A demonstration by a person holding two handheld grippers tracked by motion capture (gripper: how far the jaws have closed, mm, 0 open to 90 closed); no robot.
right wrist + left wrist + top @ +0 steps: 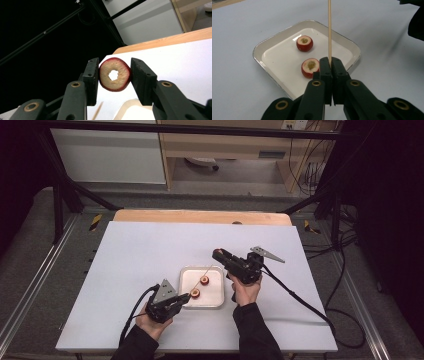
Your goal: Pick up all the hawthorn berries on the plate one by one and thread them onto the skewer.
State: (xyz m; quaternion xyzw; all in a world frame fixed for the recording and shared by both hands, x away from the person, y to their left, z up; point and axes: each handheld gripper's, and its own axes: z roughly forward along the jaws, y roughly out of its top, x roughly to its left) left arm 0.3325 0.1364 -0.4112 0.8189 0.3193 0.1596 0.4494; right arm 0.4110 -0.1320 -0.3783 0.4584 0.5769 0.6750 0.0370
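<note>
My left gripper [329, 61] is shut on a thin wooden skewer [329, 30] that points away over a white square tray [274, 38]. Two red fruit slices lie in the tray: one near my jaws [310, 67], one farther off [304, 43]. In the high view the left gripper [184, 297] sits at the tray's [216, 302] near left corner, and the skewer [197, 274] slants across it. My right gripper [114, 75] is shut on a red-skinned slice with a hole through its middle [115, 74]. It holds that slice [217, 253] above the tray's far right side, raised off the table.
The white table top [140, 255] spreads wide around the tray. A wooden strip [200, 216] runs along its far edge. Black frame bars [65, 185] and cables [345, 285] stand off the table to both sides.
</note>
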